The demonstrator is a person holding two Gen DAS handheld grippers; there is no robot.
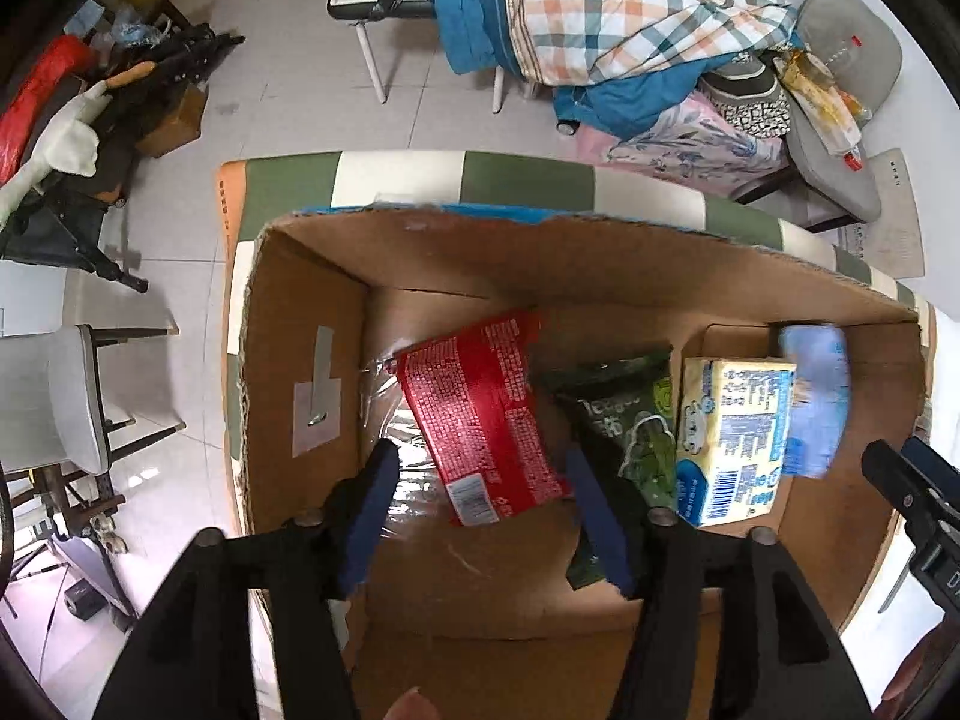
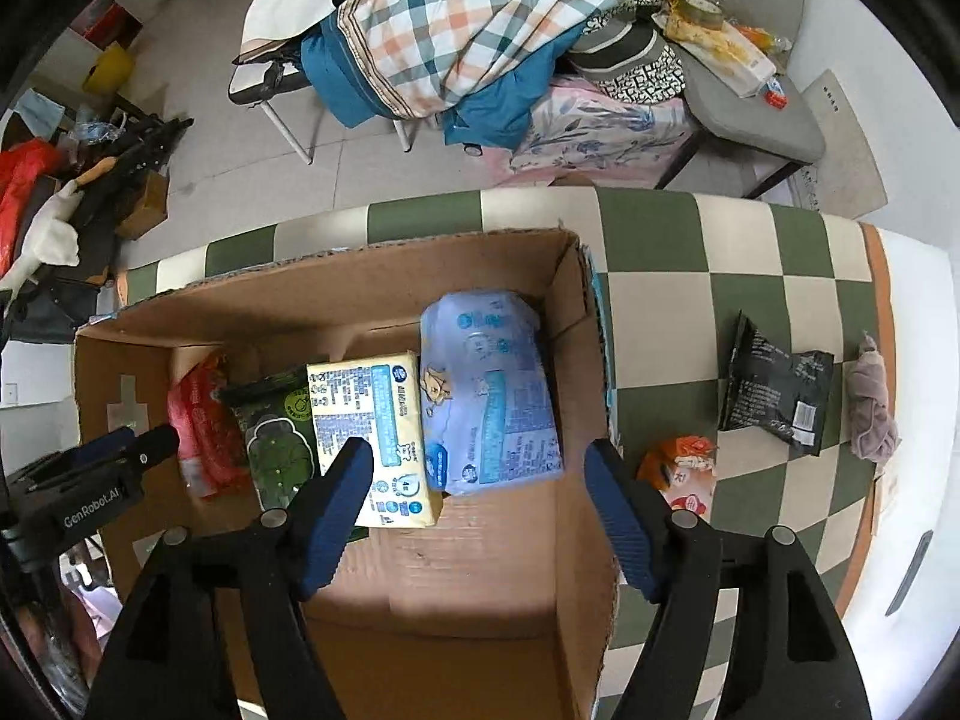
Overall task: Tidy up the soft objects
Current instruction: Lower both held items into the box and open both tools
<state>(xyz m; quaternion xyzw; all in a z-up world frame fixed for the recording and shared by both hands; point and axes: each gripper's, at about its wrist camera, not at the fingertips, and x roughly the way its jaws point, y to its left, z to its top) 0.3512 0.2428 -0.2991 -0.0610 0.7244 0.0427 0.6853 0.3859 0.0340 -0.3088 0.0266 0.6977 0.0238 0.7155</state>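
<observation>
An open cardboard box (image 1: 336, 312) (image 2: 372, 276) sits on a green-and-cream checked tablecloth (image 2: 690, 252). Inside lie a red packet (image 1: 480, 414) (image 2: 201, 420), a dark green packet (image 1: 636, 420) (image 2: 276, 426), a yellow tissue pack (image 1: 729, 432) (image 2: 372, 414) and a pale blue pack (image 1: 819, 396) (image 2: 489, 390). My left gripper (image 1: 480, 504) is open above the red packet, empty. My right gripper (image 2: 480, 498) is open above the blue pack, empty. Outside the box, on the cloth, lie an orange packet (image 2: 684, 468), a black packet (image 2: 777, 390) and a mauve cloth (image 2: 870, 408).
Chairs piled with plaid bedding (image 2: 480, 18) and clothes stand beyond the table. A grey chair (image 2: 750, 114) holds bottles and bags. Clutter and a folded stand (image 1: 120, 96) lie on the tiled floor at left. A white chair (image 1: 54, 396) stands near the table's left side.
</observation>
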